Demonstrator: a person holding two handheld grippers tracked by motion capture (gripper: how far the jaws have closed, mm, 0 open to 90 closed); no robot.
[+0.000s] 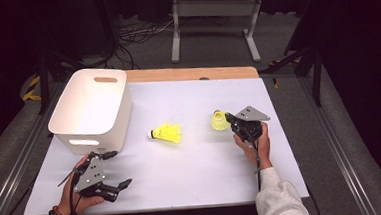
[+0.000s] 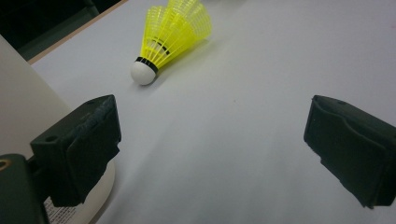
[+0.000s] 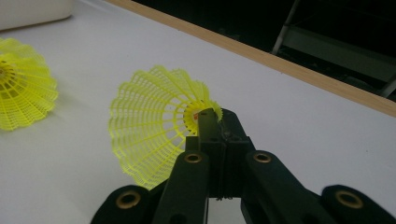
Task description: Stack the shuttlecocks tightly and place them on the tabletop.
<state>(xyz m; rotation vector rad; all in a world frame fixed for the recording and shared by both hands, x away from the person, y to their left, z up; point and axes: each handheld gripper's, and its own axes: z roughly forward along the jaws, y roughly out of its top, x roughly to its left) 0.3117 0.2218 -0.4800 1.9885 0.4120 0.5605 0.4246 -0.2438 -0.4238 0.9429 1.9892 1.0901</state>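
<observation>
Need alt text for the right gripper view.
The right tool, jaws shut, pinches the skirt rim of a yellow shuttlecock just over a white table. A second shuttlecock lies at far left, with a white bin at the top left corner.

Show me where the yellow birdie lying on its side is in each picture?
High view: the lying shuttlecock is mid-table, right of the white bin.
Left gripper view: top middle, white tip toward the camera.
Right gripper view: far left edge, open skirt facing the camera.
Shared landmark: the white bin.
</observation>
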